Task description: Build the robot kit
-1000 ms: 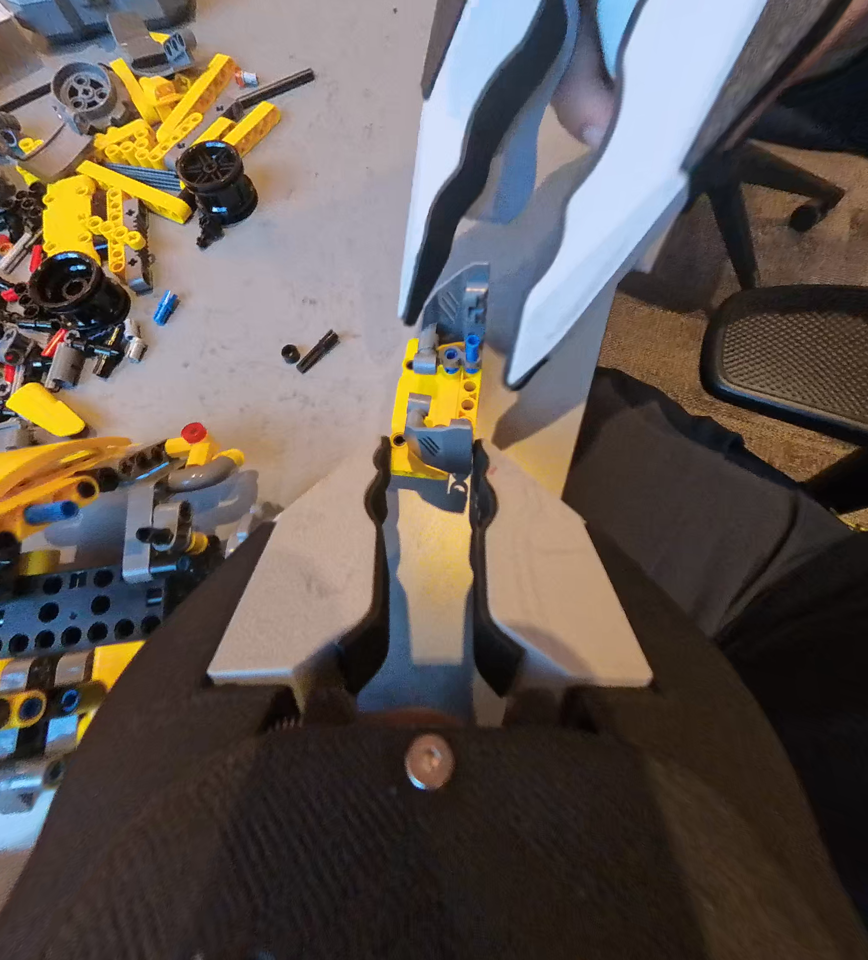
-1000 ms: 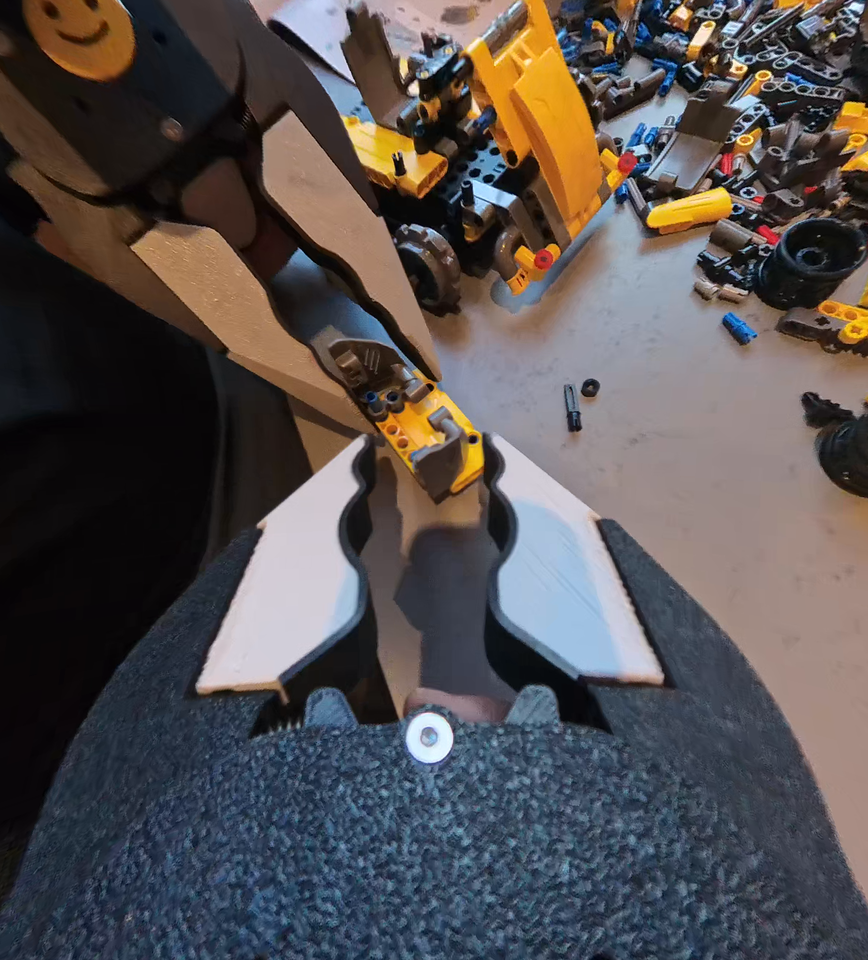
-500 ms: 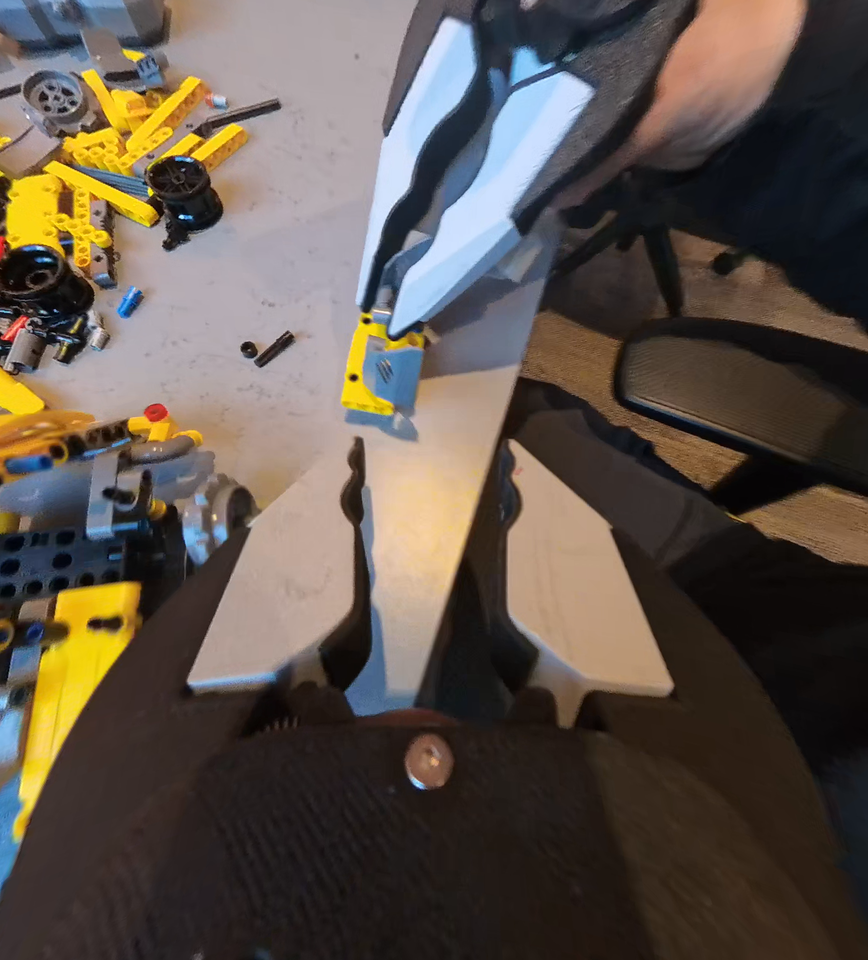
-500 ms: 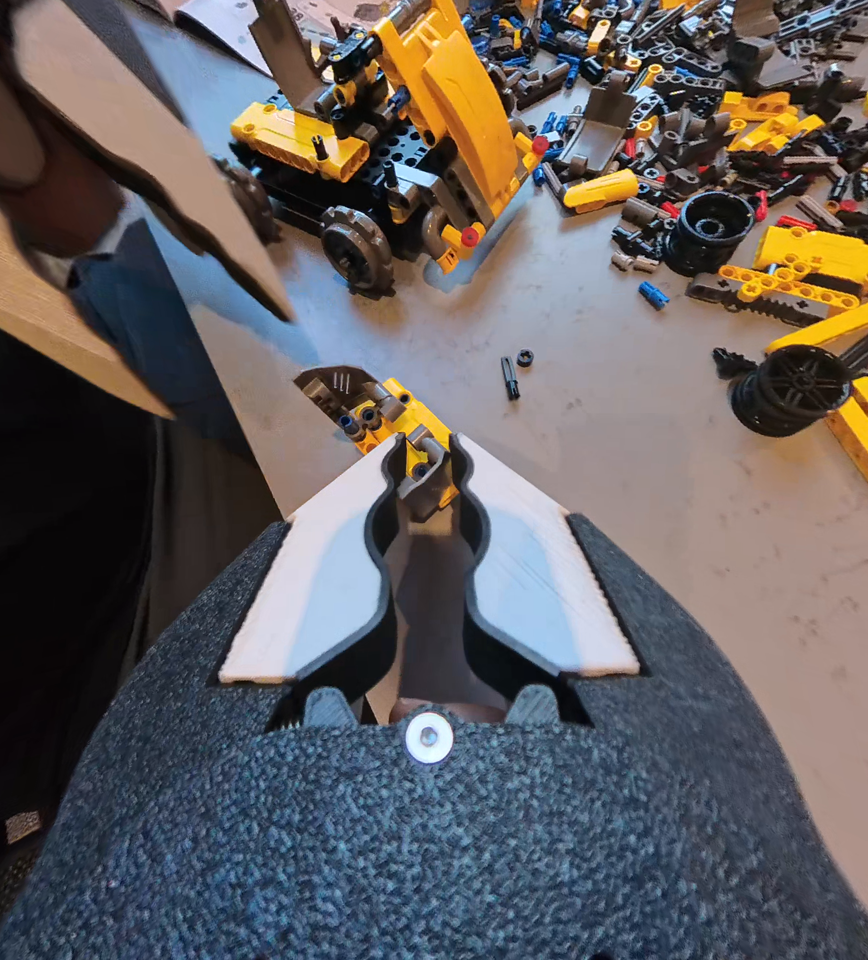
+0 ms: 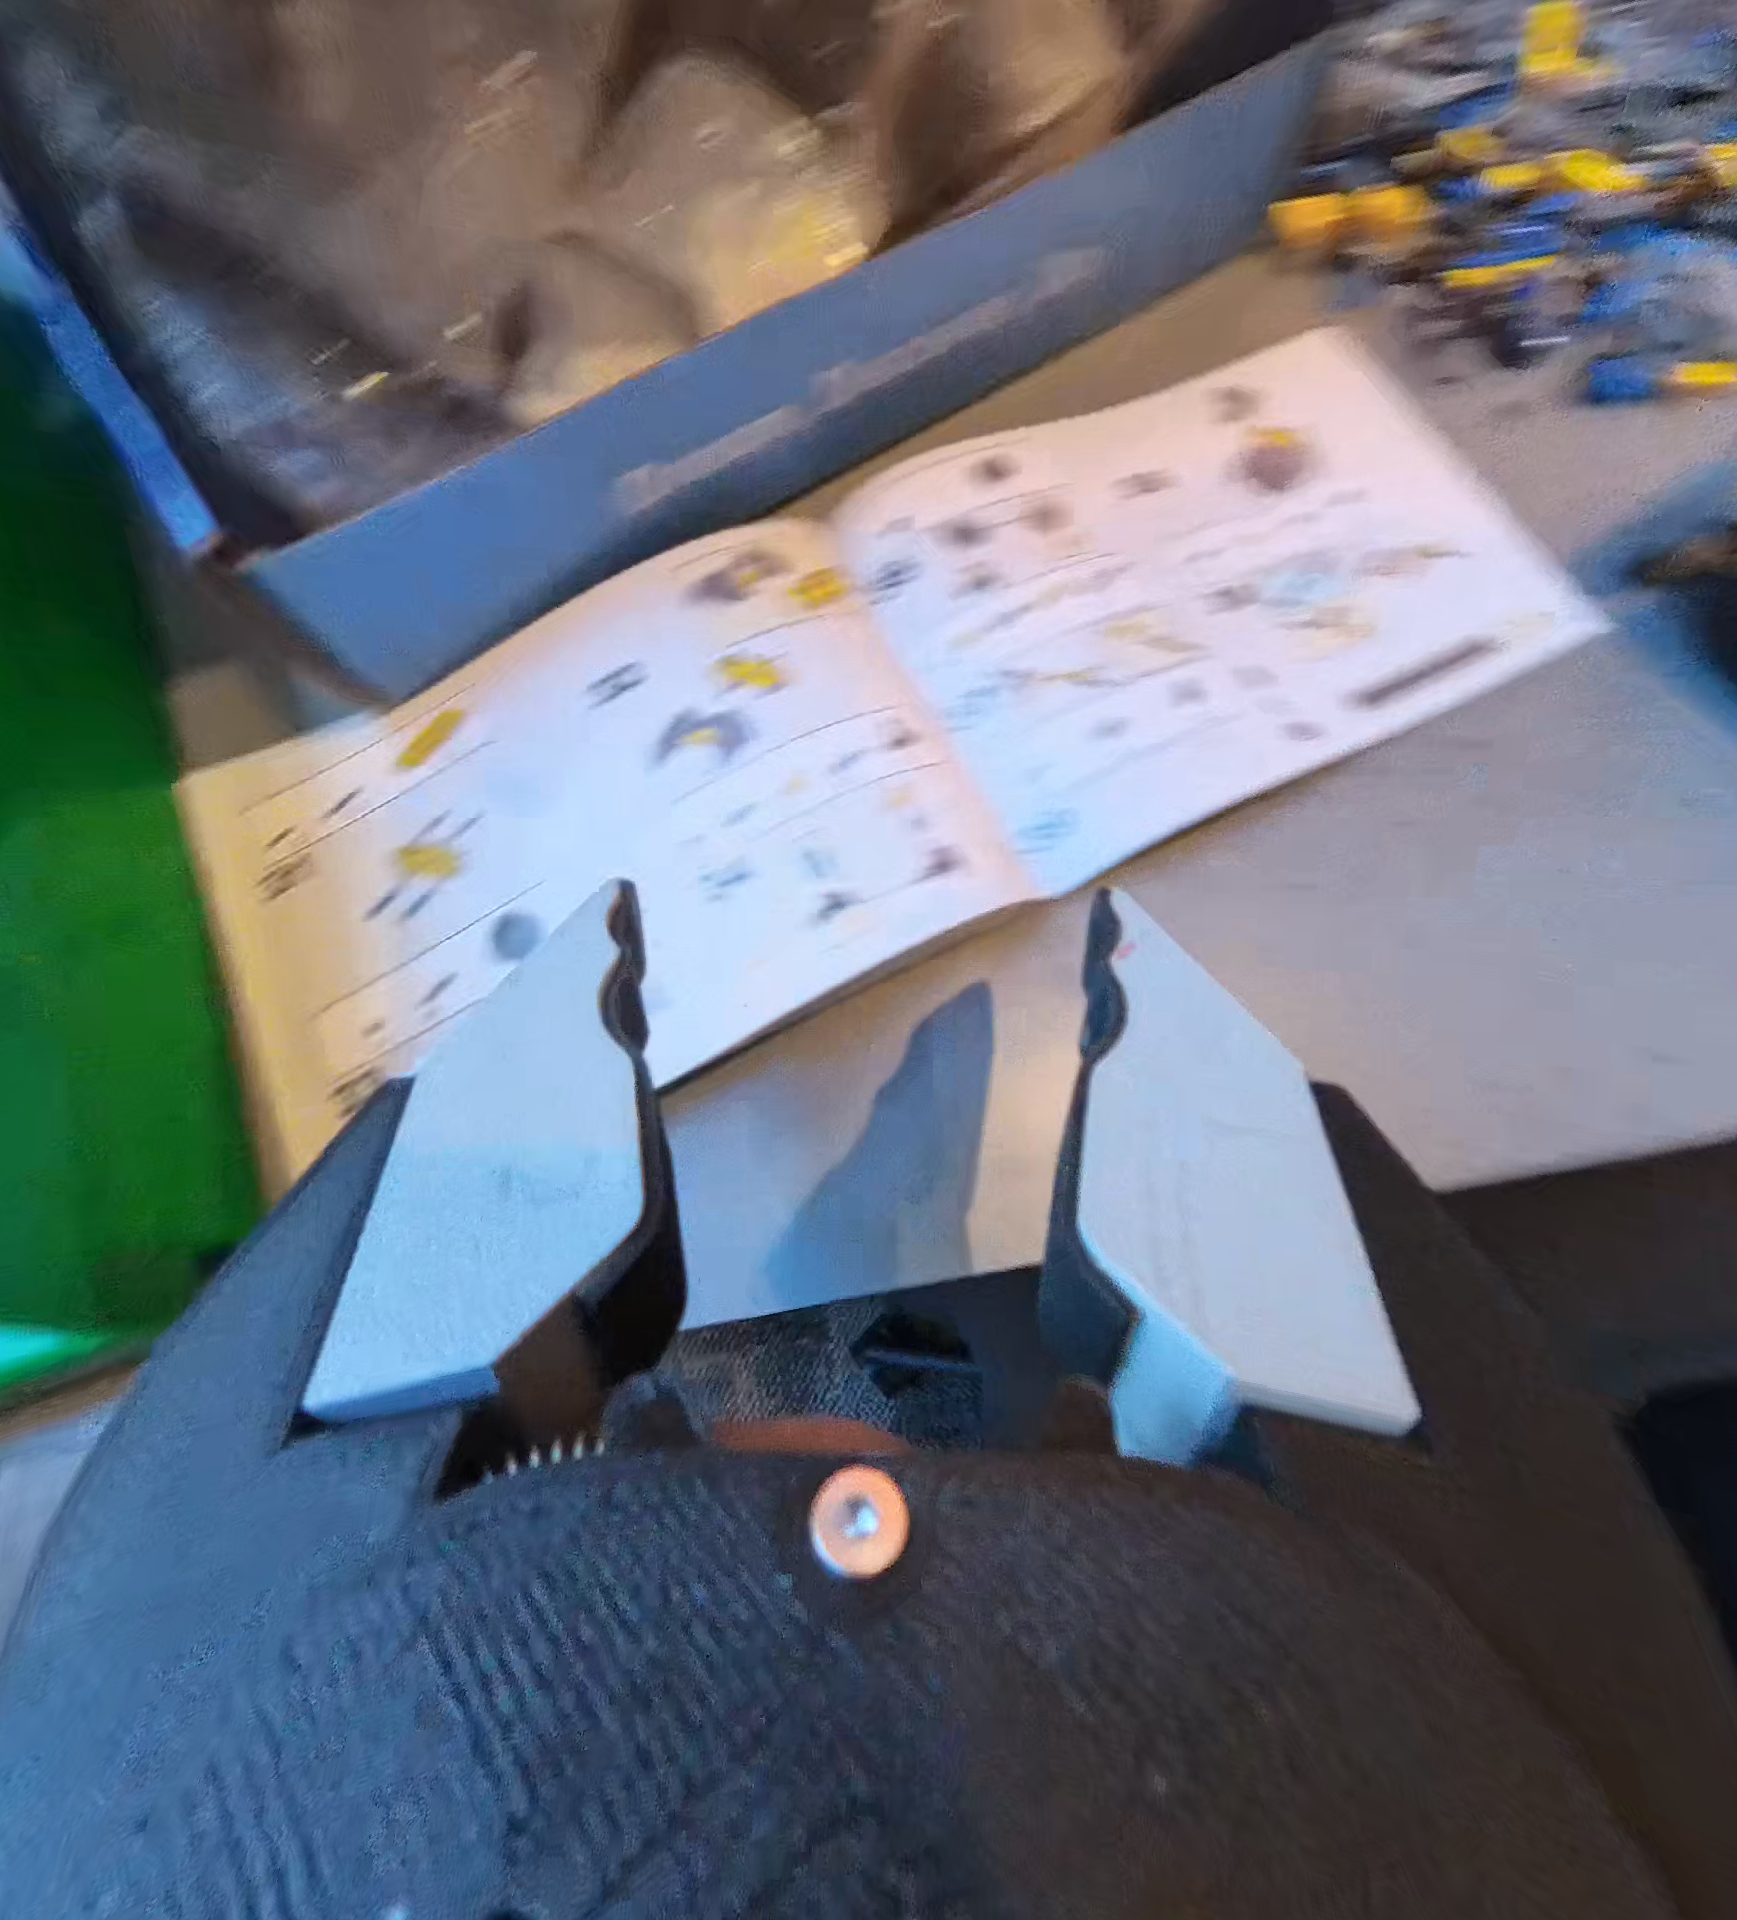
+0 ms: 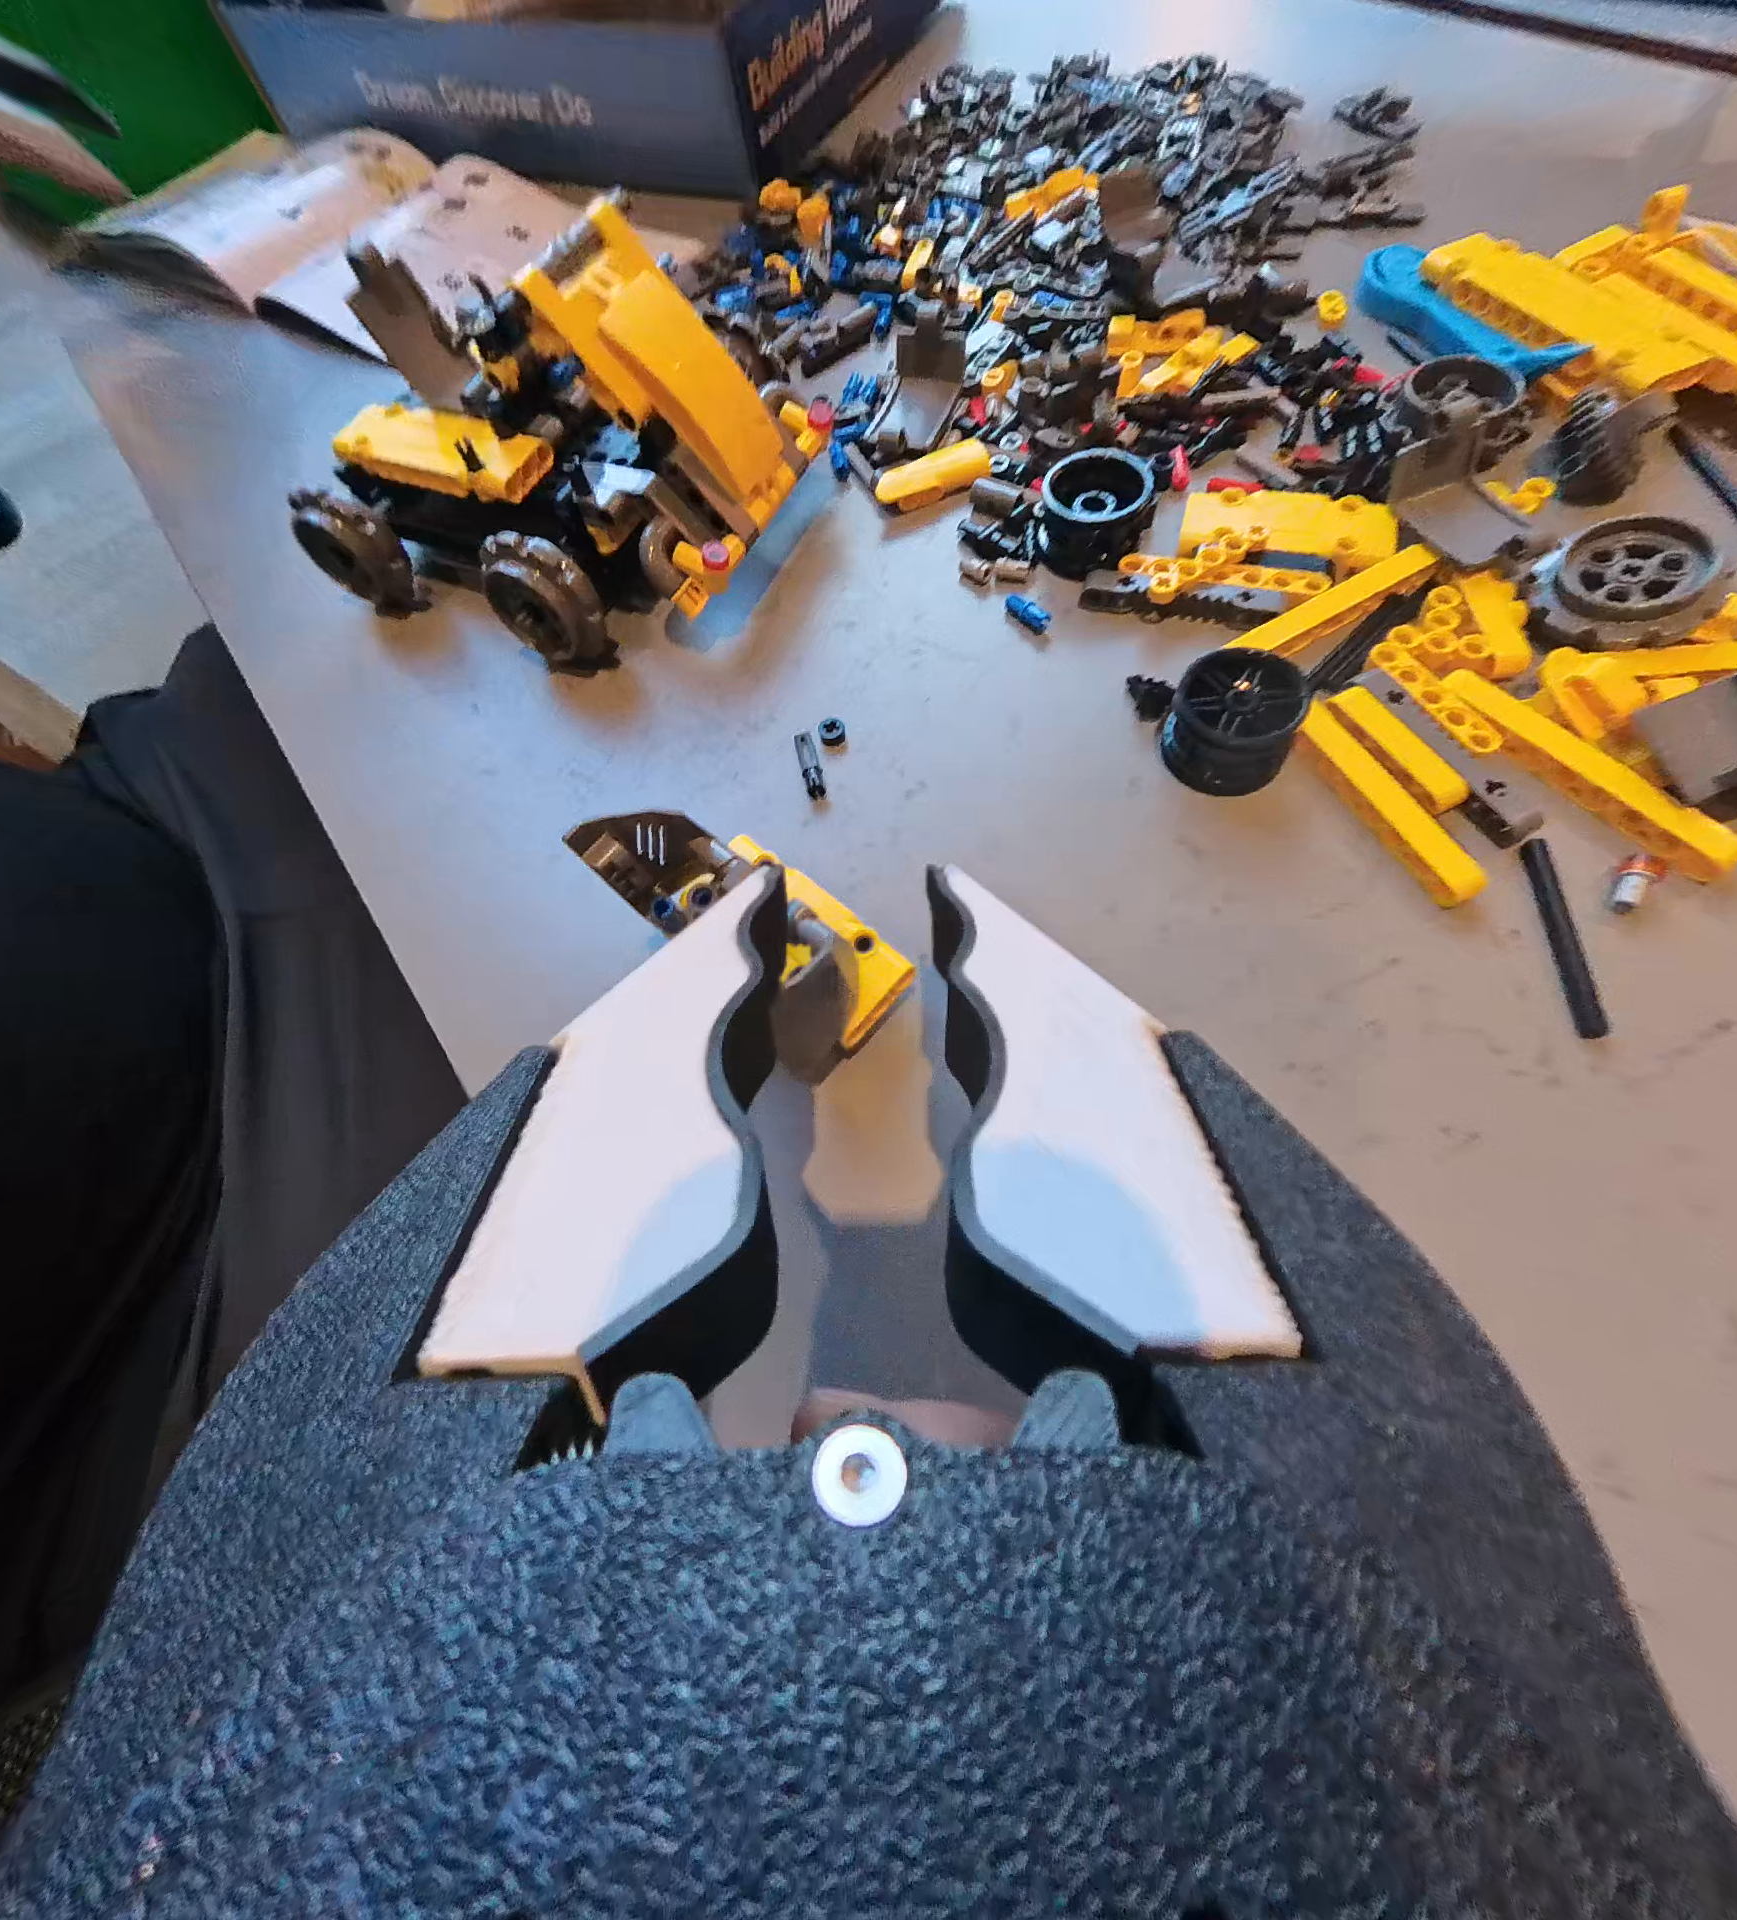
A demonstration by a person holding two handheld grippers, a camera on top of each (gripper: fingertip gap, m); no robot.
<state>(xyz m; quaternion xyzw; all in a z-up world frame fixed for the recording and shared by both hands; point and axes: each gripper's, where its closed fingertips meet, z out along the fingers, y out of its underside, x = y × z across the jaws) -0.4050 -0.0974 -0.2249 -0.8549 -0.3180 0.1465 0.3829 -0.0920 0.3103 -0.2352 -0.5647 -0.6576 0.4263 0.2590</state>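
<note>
A small yellow and grey brick assembly lies on the grey table near its front edge. My right gripper is open, with its jaws on either side of the assembly's near end. The left finger covers part of it. My left gripper is open and empty. It hangs over the table just in front of an open instruction booklet. The left wrist view is blurred by motion.
A part-built yellow and black vehicle stands behind the assembly. A wide pile of loose parts, yellow beams and black wheels fills the right. A black pin lies close by. A dark box stands behind the booklet. Across from one pair of fingers to the other is roughly 50 centimetres. The black pin is closer to my right gripper, around 8 centimetres from its tips; the left tips are 40 centimetres off.
My left gripper let go of the assembly, opened wide and swung away to the booklet. My right gripper shut on the assembly, then opened, and it now lies on the table.
</note>
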